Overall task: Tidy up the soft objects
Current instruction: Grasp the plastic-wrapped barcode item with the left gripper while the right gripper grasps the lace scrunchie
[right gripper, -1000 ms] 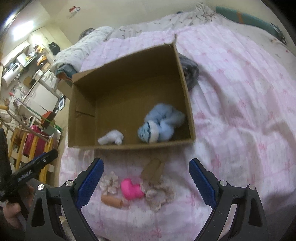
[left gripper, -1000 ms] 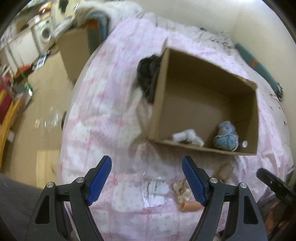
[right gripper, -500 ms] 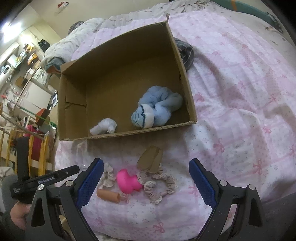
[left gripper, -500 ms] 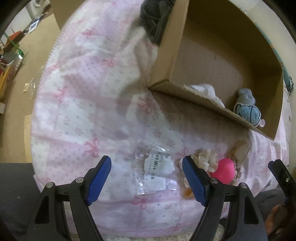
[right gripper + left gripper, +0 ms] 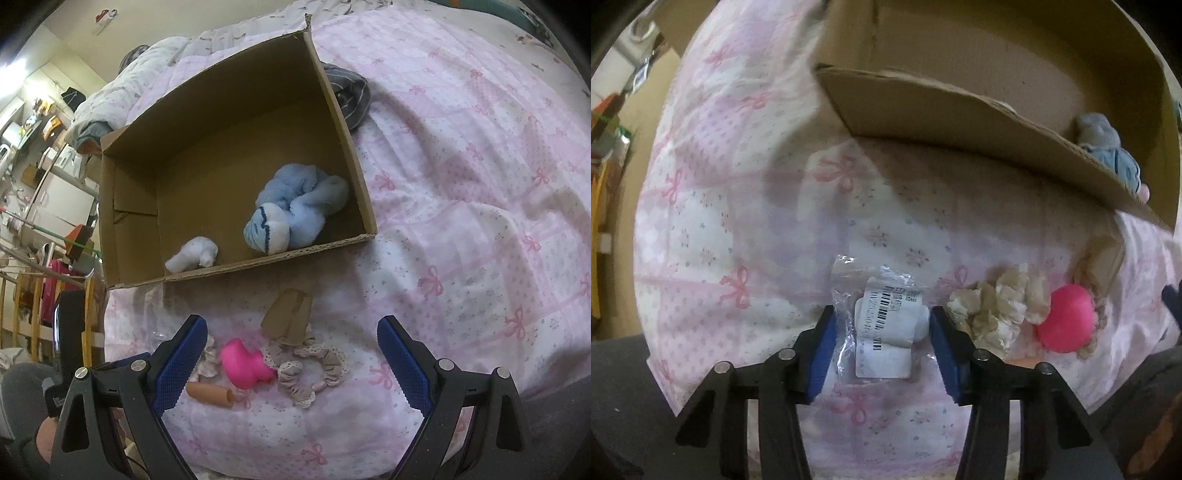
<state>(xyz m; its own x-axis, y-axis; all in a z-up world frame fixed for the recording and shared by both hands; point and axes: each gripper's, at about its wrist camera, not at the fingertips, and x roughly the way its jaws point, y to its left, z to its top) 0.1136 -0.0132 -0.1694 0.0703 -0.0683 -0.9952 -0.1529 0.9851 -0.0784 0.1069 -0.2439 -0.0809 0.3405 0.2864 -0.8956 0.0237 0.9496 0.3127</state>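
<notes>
A clear plastic packet with a barcode label (image 5: 884, 328) lies on the pink bedspread between the fingers of my left gripper (image 5: 881, 338), which is open around it. Right of it lie a cream scrunchie (image 5: 999, 306) and a pink soft toy (image 5: 1065, 319). My right gripper (image 5: 291, 354) is open and empty above the pink toy (image 5: 245, 363), a lace scrunchie (image 5: 314, 369), a tan tube (image 5: 208, 393) and a brown cardboard piece (image 5: 288, 319). The open cardboard box (image 5: 122, 206) holds a blue plush (image 5: 295, 210) and a white sock (image 5: 192, 254).
A dark grey striped cloth (image 5: 351, 94) lies behind the box's right wall. The bed's front edge runs just below the small objects. The room floor with furniture and clutter (image 5: 44, 155) lies left of the bed.
My left gripper has dropped down and forward to the packet and narrowed around it. My right gripper has come slightly closer to the small objects, still open.
</notes>
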